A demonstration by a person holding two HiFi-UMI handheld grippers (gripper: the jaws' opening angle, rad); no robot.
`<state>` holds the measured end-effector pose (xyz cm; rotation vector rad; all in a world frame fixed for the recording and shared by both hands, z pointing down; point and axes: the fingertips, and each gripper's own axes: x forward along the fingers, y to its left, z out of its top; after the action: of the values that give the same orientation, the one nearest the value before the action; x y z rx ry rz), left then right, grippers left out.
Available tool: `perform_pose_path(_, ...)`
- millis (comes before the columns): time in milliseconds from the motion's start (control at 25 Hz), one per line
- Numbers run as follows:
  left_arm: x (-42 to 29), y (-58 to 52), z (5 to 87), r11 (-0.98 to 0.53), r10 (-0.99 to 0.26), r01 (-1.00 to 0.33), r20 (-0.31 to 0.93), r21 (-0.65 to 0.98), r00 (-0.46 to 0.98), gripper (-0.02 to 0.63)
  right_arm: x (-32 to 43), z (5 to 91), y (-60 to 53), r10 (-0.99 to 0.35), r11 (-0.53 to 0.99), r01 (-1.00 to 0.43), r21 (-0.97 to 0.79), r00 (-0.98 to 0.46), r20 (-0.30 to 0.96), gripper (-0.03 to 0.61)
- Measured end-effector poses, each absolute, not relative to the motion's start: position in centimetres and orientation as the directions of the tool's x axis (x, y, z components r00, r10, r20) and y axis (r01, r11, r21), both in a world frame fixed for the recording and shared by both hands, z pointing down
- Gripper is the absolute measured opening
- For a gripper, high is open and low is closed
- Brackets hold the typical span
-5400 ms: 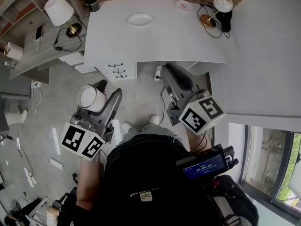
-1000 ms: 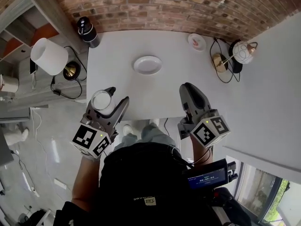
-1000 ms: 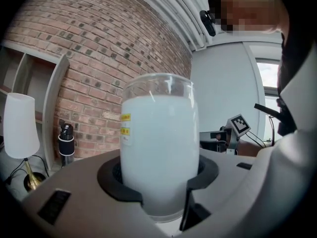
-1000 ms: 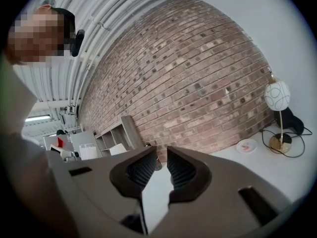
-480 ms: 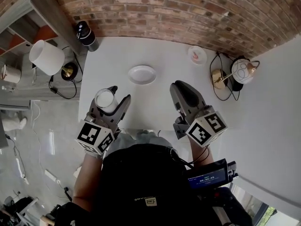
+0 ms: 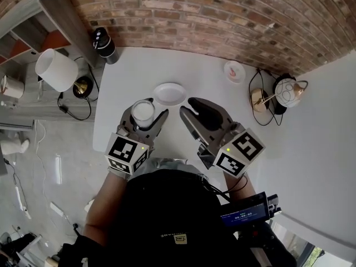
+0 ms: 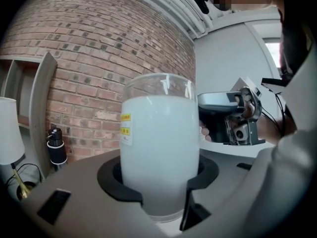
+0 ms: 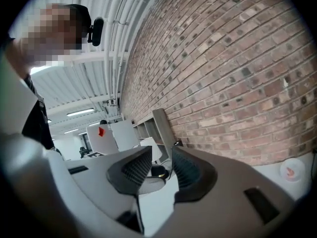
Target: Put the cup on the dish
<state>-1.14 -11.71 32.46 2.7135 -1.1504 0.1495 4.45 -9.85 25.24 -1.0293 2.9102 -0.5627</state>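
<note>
Between the left gripper's (image 6: 146,114) jaws sat the cup (image 7: 159,148), clamped tight just short of the dish (image 6: 169,93) ahead, so I'd say it was the carry step, next being forward and down onto it, while the right gripper's (image 8: 162,170) empty, narrow jaws were opening.

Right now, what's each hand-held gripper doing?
Left hand-held gripper: closed on the cup.
Right hand-held gripper: jaws opening, nothing between them.
</note>
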Motion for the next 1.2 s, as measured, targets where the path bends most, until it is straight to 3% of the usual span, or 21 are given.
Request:
perform_pose_path(160, -1.0, -12.9, 32.4, -0.69, -0.69, -0.706, 0.147, 0.159, 0.708, 0.216, 1.7, 25.5, -9.2, -0.522, 0.78, -0.549, -0.301, -0.836, 0.17, 0.163)
perform_pose_path(840, 2.2, -15.0, 32.5, -0.776, -0.6, -0.613, 0.127, 0.148, 0.79, 0.216, -0.4, 27.3, -11.5, -0.491, 0.788, -0.562, -0.252, -0.82, 0.294, 0.21)
perform_pose_path(960, 2.8, -15.3, 33.2, -0.787, -0.582, -0.599, 0.146, 0.146, 0.8, 0.216, -0.7, 28.1, -11.6, -0.473, 0.793, -0.558, -0.243, -0.816, 0.332, 0.246)
perform_pose_path(1200, 4.5, -15.5, 33.8, -0.82, -0.55, -0.567, 0.166, 0.079, 0.819, 0.216, -0.3, 29.0, -12.8, -0.494, 0.763, -0.593, -0.256, -0.791, 0.361, 0.249)
